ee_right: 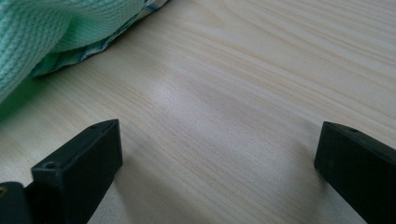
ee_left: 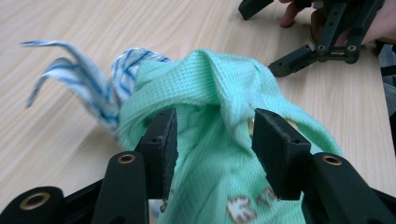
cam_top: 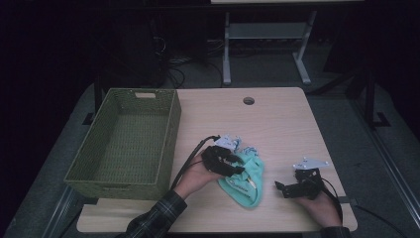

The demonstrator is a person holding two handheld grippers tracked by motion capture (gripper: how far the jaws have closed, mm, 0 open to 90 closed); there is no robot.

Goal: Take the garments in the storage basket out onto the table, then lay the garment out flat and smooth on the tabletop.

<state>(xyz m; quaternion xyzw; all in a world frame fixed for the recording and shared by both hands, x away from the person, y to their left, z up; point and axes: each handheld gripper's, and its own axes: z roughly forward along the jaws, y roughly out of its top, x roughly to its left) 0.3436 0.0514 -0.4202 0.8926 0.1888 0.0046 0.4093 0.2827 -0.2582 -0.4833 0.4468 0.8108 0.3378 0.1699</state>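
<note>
A mint-green waffle-weave cloth (cam_top: 247, 181) lies crumpled on the wooden table (cam_top: 277, 124), with a blue-and-white striped cloth (cam_top: 246, 148) peeking out behind it. My left gripper (cam_top: 232, 166) rests on the green cloth's left side. In the left gripper view its jaws stand apart around a raised fold of the green cloth (ee_left: 205, 79). The fold sits loosely between the pads, and the striped cloth (ee_left: 88, 88) trails off to the left. My right gripper (cam_top: 289, 182) rests on the table to the right of the cloth. It is open and empty (ee_right: 217, 154), with the green cloth's edge (ee_right: 56, 28) at upper left.
An empty green woven basket (cam_top: 171, 134) stands on the table's left side. The tabletop has a round cable hole (cam_top: 248, 100) near its far edge. Bare wood lies between the cloth and the right gripper. A desk frame and cables sit on the dark floor beyond.
</note>
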